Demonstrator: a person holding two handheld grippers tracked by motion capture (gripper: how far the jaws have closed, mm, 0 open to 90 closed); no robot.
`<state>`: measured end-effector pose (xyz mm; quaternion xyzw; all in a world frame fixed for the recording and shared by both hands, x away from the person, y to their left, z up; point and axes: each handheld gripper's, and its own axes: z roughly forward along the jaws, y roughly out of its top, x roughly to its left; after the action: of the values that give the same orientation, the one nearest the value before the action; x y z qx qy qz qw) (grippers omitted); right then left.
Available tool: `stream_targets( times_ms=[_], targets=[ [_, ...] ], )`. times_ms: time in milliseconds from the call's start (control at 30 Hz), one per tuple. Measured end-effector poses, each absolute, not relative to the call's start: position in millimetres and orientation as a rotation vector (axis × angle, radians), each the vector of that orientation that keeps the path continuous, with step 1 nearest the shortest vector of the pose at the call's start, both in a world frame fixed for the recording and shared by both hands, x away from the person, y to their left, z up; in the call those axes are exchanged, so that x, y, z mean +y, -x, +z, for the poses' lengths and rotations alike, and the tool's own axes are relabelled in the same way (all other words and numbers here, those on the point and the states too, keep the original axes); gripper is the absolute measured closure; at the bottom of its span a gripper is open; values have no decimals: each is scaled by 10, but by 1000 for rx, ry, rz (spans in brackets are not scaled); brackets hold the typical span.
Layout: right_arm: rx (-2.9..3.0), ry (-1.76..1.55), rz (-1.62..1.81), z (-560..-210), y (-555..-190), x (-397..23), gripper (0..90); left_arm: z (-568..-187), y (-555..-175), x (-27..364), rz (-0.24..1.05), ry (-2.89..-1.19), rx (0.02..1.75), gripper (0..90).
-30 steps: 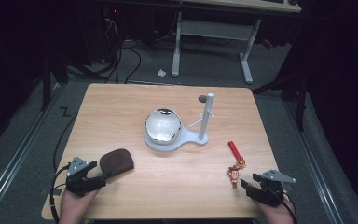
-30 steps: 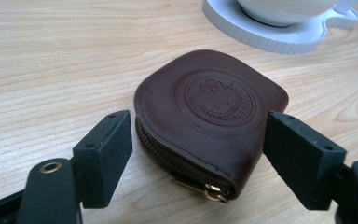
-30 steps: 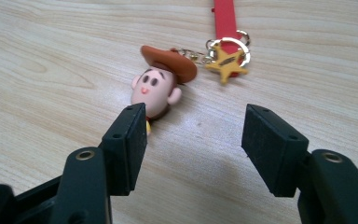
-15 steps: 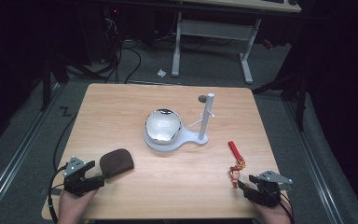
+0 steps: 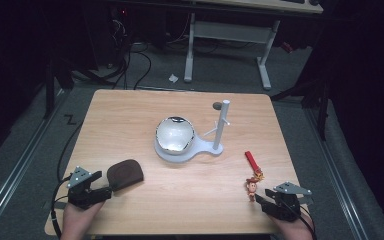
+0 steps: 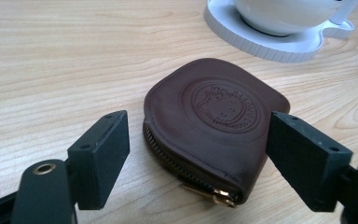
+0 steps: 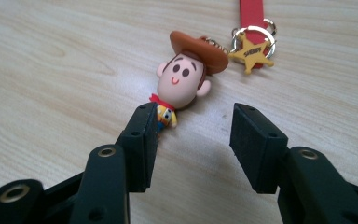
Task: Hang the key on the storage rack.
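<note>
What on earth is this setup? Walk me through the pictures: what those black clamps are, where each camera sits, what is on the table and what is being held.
A person sits at a wooden table with a hand-held two-jaw clamp in each hand. The high view looks down from above. The other two cameras ride on the clamps and look along their jaws.

The left gripper stands open around a brown zip pouch without touching it. The right gripper has just been closing; its jaws are still apart, one pad beside the body of a cowboy figure keychain with a red strap. Nothing is held yet.

In the middle stands a white bowl on a white base with an upright post.
</note>
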<state>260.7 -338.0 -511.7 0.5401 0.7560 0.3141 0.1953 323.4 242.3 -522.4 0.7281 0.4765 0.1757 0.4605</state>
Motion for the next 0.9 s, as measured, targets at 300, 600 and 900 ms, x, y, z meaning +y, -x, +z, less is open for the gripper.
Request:
stream_targets(
  times_ms=[300,600,900],
  targets=[
    [2256,-1517,773,-5093,-2657,-3268,501,-5218,-3240,2412,412,-1794,1150,221],
    [2337,-1532,680,-5030,-2725,-3186,491,-5235,-3250,2408,391,-1801,1140,221],
    [2443,-1468,534,-4960,-2802,-3065,491,-5230,-3256,2415,377,-1794,1137,223]
  ],
)
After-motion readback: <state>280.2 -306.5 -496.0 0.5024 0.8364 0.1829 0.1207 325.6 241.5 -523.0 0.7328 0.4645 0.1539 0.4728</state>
